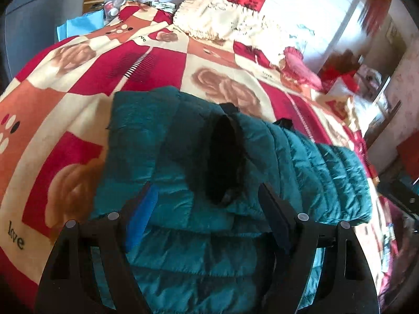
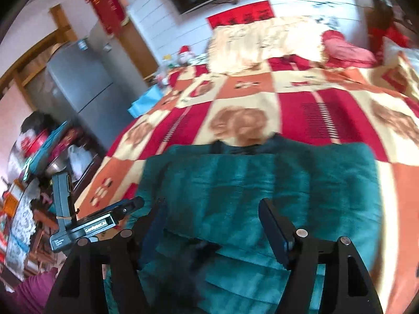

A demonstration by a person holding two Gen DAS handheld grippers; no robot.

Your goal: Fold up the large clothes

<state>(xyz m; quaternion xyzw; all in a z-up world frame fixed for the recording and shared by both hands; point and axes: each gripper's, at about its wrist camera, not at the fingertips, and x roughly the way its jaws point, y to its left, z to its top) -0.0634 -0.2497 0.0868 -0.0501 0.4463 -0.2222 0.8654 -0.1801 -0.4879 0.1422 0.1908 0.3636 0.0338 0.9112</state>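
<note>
A teal quilted jacket (image 1: 301, 162) lies folded on the bed, its dark-lined opening (image 1: 225, 157) facing up. My left gripper (image 1: 207, 198) hovers over the jacket's near part with its jaws wide apart, and no cloth is pinched between them. In the blurred right wrist view the same teal jacket (image 2: 248, 183) spreads across the near bed. My right gripper (image 2: 212, 212) stands open above it, and its pads press on nothing. The dark body of the other hand-held unit (image 2: 86, 227) shows at the left edge of that view.
The patterned red, orange and cream bedspread (image 1: 162, 60) covers the bed. A cream fringed blanket (image 1: 217, 18) and a pink pillow (image 1: 298, 65) lie at the far end. A grey fridge (image 2: 83, 86) and cluttered shelves (image 2: 39, 151) stand left of the bed. A purple sleeve (image 2: 31, 293) is at bottom left.
</note>
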